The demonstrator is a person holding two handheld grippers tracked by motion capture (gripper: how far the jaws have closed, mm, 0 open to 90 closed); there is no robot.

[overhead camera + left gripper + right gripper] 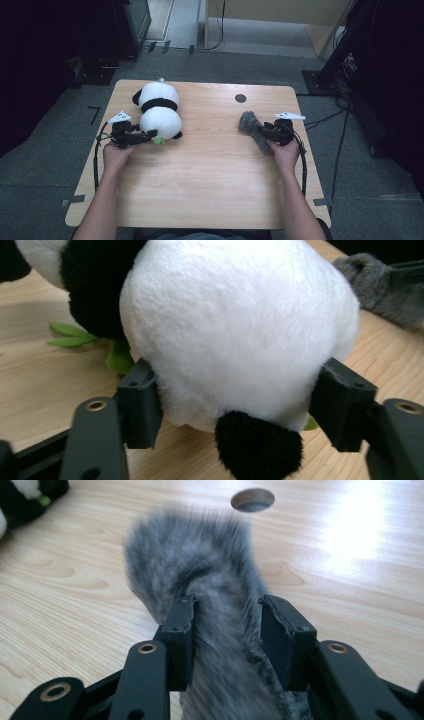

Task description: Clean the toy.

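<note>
Landmark for all positions: the round hole (240,98) in the wooden table (210,190), near the far edge.

Nearest the person, two forearms enter from the near edge. The left hand (116,156) holds the left gripper (150,135) on the near-left of the hole, well apart from it. Its jaws stand on either side of the white rear of the panda plush (159,111). In the left gripper view both pads lie against the fur (240,330) at the flanks, with only a slight dent in the pile; whether they press or merely touch cannot be told. A black tail (257,447) sits low between the jaws, and green leaves (70,335) lie on the table beside the body.

The right hand (286,152) holds the right gripper (265,132) on the near-right of the hole, fairly close. The grey furry toy (254,131) runs lengthwise between its jaws. In the right gripper view a narrow gap shows on the right side, so the jaws are released around the grey furry toy (220,595), not clenched on it.

The panda plush lies on the table with its head toward the far edge, left of the hole
</note>
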